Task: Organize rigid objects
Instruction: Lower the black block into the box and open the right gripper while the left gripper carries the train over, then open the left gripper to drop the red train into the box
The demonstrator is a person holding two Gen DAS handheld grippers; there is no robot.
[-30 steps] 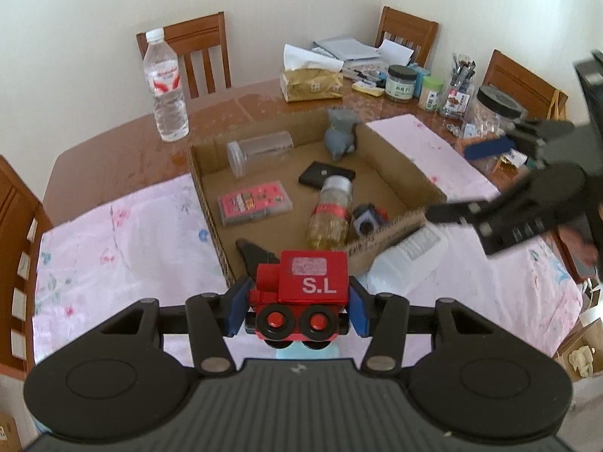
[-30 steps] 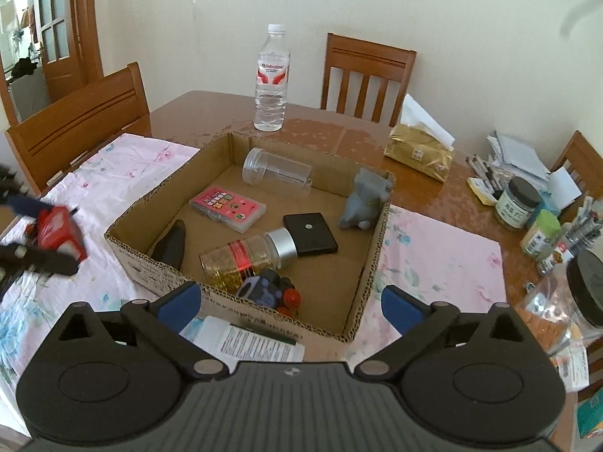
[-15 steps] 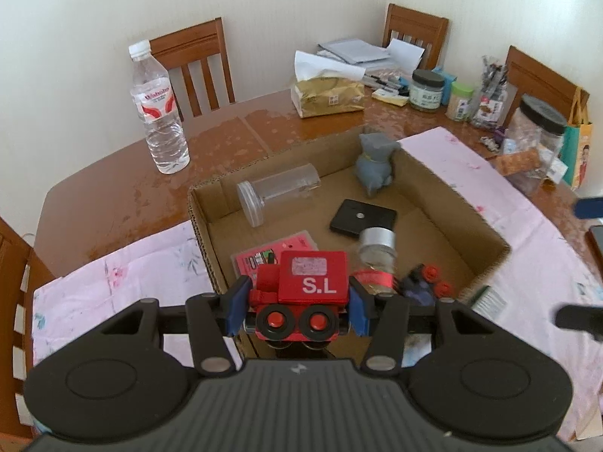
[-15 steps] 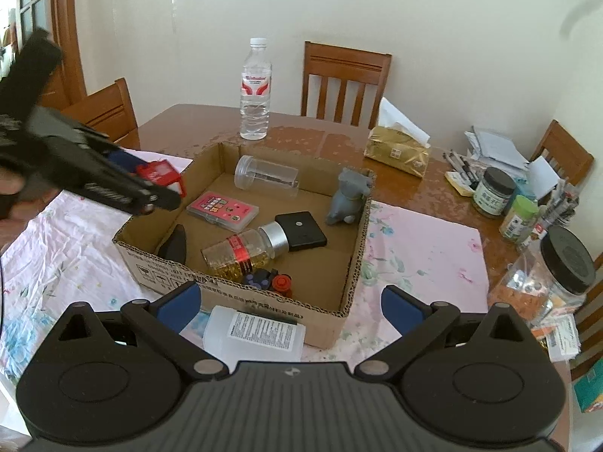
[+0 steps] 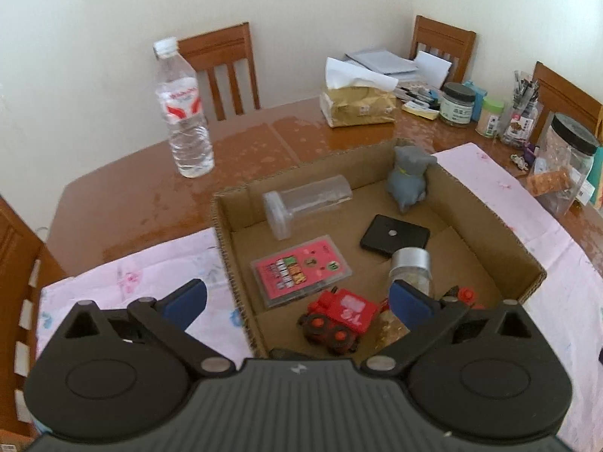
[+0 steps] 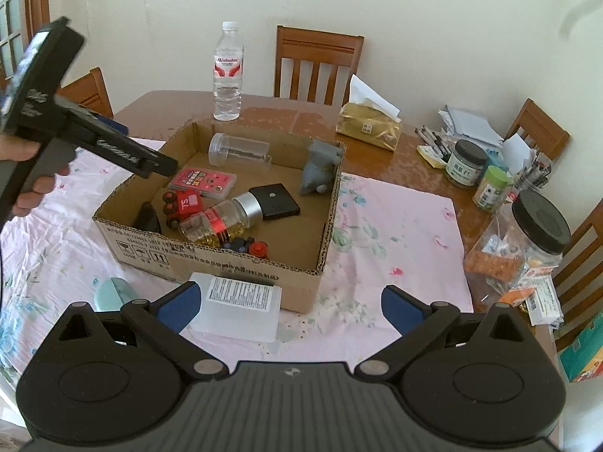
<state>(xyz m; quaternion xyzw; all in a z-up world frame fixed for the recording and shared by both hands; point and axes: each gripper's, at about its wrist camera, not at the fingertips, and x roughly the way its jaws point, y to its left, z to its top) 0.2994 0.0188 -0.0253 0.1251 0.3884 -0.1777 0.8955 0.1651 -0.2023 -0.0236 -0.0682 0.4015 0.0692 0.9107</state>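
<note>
The red toy train (image 5: 341, 320) marked S.L lies tilted on the floor of the cardboard box (image 5: 223, 241), near its front-left corner, beside the amber bottle (image 6: 220, 222). My left gripper (image 5: 297, 301) hovers over that corner with its jaws opening; the train sits below them and neither pad touches it. My right gripper (image 6: 290, 307) is open with nothing between its fingers, just in front of the box (image 6: 211, 260), above a white plastic bottle (image 6: 239, 310) lying on the pink cloth. The train (image 6: 184, 201) also shows in the right wrist view.
The box also holds a clear jar (image 5: 305, 203), a grey figure (image 5: 409, 179), a black square case (image 5: 394, 239), a pink card pack (image 5: 299, 269) and a small dark toy (image 6: 245, 246). A water bottle (image 5: 184, 113), tissue pack (image 5: 358, 107) and jars (image 6: 535, 229) stand around it.
The left gripper carried the train over the box's front-left corner, then its jaws went wide and the train dropped into the box. The right gripper stayed open and drew back a little.
</note>
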